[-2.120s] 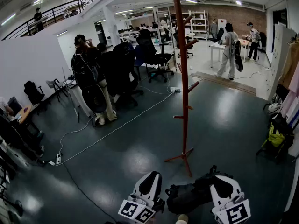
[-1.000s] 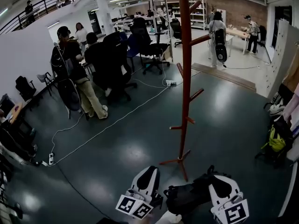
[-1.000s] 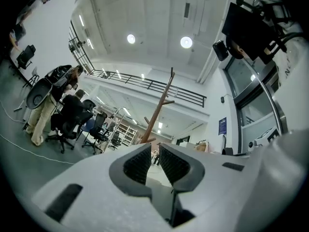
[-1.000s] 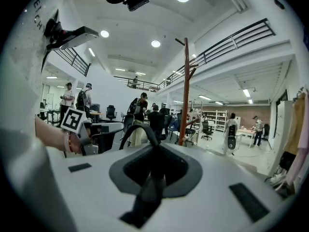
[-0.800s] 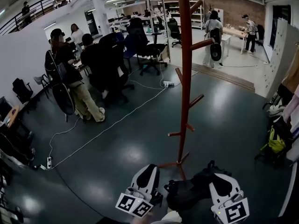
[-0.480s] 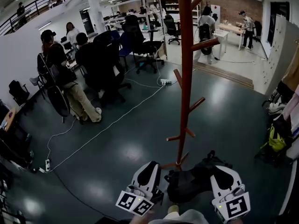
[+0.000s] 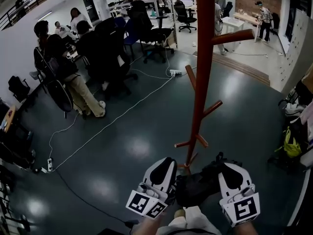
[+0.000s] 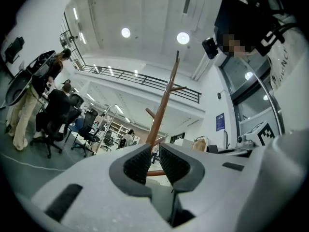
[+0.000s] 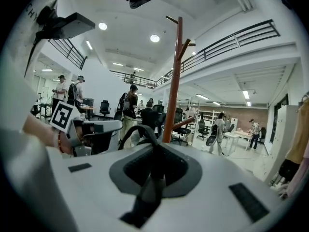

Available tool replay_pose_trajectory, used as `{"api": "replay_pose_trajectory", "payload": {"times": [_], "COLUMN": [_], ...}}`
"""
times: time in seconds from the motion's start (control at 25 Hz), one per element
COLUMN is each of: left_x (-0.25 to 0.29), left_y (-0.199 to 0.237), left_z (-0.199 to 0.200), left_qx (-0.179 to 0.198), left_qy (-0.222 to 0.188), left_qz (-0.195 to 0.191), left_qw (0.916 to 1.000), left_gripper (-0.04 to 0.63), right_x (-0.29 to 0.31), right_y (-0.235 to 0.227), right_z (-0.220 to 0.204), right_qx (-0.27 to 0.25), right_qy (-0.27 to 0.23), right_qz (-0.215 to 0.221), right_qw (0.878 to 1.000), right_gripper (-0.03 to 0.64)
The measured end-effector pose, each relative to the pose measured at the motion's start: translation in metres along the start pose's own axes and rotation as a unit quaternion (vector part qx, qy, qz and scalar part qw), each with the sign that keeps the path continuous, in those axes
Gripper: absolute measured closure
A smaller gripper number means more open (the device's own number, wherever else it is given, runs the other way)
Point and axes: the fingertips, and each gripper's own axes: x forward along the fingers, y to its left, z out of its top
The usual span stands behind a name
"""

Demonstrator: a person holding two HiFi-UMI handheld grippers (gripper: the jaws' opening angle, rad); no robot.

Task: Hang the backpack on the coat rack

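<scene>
**Head view.** Your left gripper (image 7: 165,166) and your right gripper (image 7: 231,169) sit at the lower edge. Each carries a cube faced with black-and-white square markers (image 7: 146,204); these are code patterns, not words. The black fabric backpack (image 7: 198,187) is bunched between the two grippers, low down and just beside the foot of the tall red-brown wooden coat rack (image 7: 202,82). The rack's short pegs angle upward off its pole, and the backpack is on none of them. On the dark grey-green glossy floor (image 7: 146,146), a thin white cable (image 7: 112,124) runs to a white power strip (image 7: 49,164). A yellow-green bag (image 7: 292,148) lies at the right edge. Several people (image 7: 73,58) are gathered around black office chairs at upper left.

**Right gripper view.** Your right jaws are closed on a black webbing strap (image 9: 140,134) of the backpack, and the strap arches up out of them as a loop.

**Left gripper view.** Your left jaws stand slightly apart. The ribbed dark pads (image 8: 137,162) hold nothing, and the coat rack shows through the narrow gap. A small blue wall sign (image 8: 220,122) carries print too small to read. The dark letters on the white sleeve (image 8: 289,81) are cut off at the edge and cannot be read.
</scene>
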Motion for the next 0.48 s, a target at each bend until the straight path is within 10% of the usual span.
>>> {"api": "replay_pose_trajectory", "payload": {"times": [0.48], "left_x": [0.084], "left_y": [0.009], "left_z": [-0.025], "left_qx": [0.086], "left_qy": [0.039], "left_qz": [-0.073], "left_qw": [0.9929], "left_gripper": [0.534], "right_x": [0.064], "right_y": [-0.024], "right_z": [-0.022], "right_qx": [0.012], "right_qy": [0.02], "right_qz": [0.011], "right_qw": [1.0], "right_gripper": [0.58]}}
